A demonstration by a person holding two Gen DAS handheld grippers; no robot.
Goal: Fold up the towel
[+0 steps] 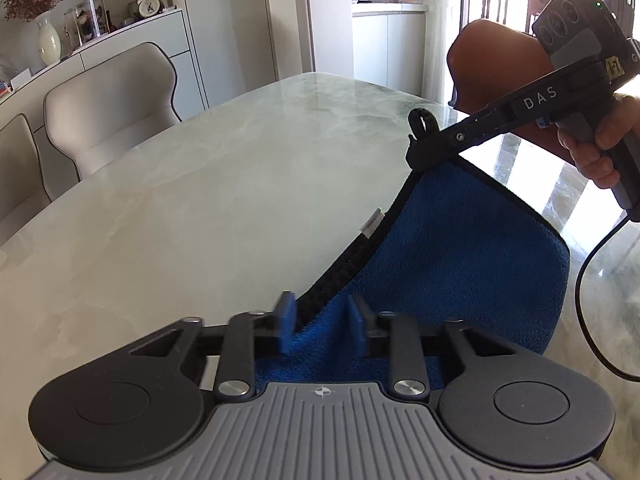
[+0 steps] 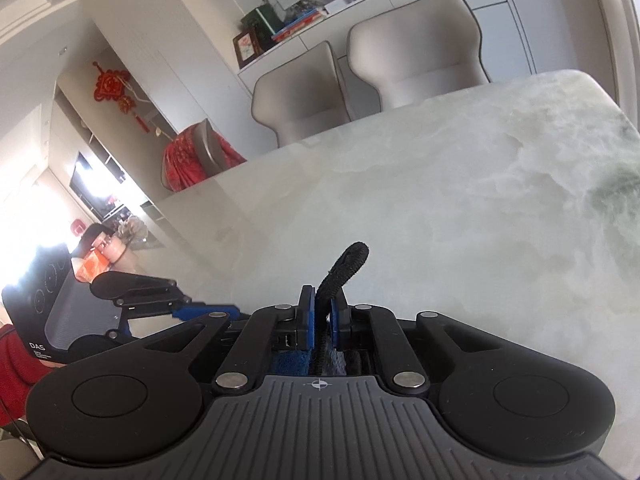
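Hanging above the marble table (image 1: 200,184), the blue towel (image 1: 460,248) is stretched between both grippers, with no fold made yet by the look of it. Right gripper (image 2: 323,320) is pinched tight on the corner by the black loop (image 2: 348,260). Left gripper (image 1: 322,322) has the towel's edge between its jaws, though whether its pads press it I cannot tell.

towel (image 1: 460,248): blue (black edging) | table (image 1: 200,184): pale green-white marble | chairs (image 1: 116,108): seemingly cream

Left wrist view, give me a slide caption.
Both grippers, left gripper and right gripper, pinch blue towel corners above marble table.
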